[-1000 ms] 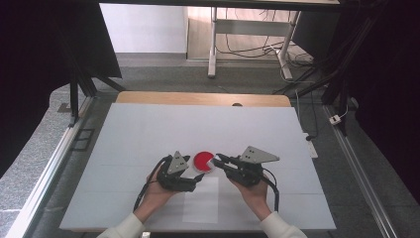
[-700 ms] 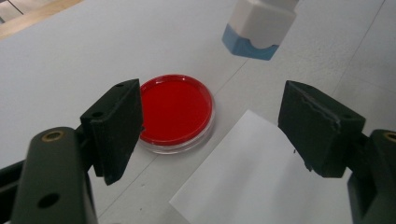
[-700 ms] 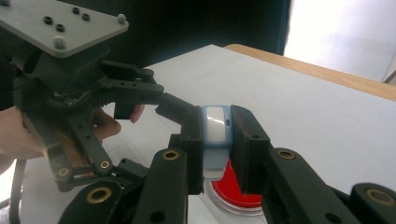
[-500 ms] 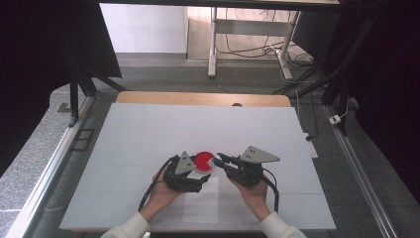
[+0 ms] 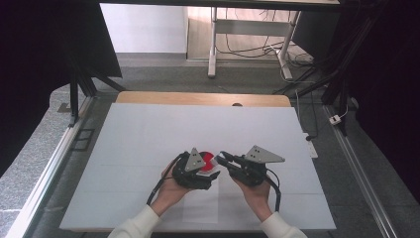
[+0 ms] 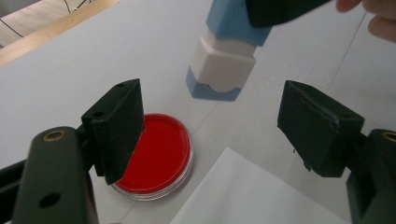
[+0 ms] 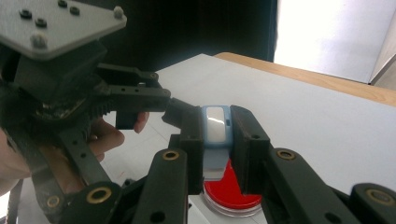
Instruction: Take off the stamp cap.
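A big white table [image 5: 148, 134] holds a round red dish [image 6: 159, 156] and a white paper sheet [image 6: 252, 196] just beside it.

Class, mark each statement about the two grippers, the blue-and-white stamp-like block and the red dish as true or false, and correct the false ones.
1. The right gripper is shut on the blue-and-white block. True.
2. The left gripper has its jaws closed on the block. False: its jaws stand wide apart with nothing between the pads, and the block hangs beyond them.
3. The red dish lies on the white table. True.
4. The block rests inside the red dish. False: it is held up off the table, clear of the dish.
5. A sheet of white paper lies on the table beside the dish. True.
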A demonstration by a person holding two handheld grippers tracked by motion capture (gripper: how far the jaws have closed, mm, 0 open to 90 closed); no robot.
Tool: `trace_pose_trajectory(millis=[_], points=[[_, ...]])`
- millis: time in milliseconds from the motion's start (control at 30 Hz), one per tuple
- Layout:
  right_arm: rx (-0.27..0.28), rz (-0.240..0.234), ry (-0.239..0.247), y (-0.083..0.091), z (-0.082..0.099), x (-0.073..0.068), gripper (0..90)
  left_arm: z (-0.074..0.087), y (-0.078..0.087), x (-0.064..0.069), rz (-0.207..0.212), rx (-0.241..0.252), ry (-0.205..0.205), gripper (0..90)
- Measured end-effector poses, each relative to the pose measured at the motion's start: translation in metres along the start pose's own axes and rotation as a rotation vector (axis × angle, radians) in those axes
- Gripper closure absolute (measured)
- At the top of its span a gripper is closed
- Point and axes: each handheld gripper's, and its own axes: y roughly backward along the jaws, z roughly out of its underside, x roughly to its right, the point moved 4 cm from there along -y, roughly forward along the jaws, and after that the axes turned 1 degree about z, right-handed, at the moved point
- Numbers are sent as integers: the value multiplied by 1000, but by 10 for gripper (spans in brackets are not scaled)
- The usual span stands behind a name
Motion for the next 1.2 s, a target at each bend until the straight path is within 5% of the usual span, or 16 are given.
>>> trace_pose_trajectory(millis=[467,1200], points=[[-3,10,-5,-4,4,-4,752,2,-9,7,-20,-16,-32,273],[8,14,-36,-3,6,1,752,3,-8,5,-28,-10,-61,476]])
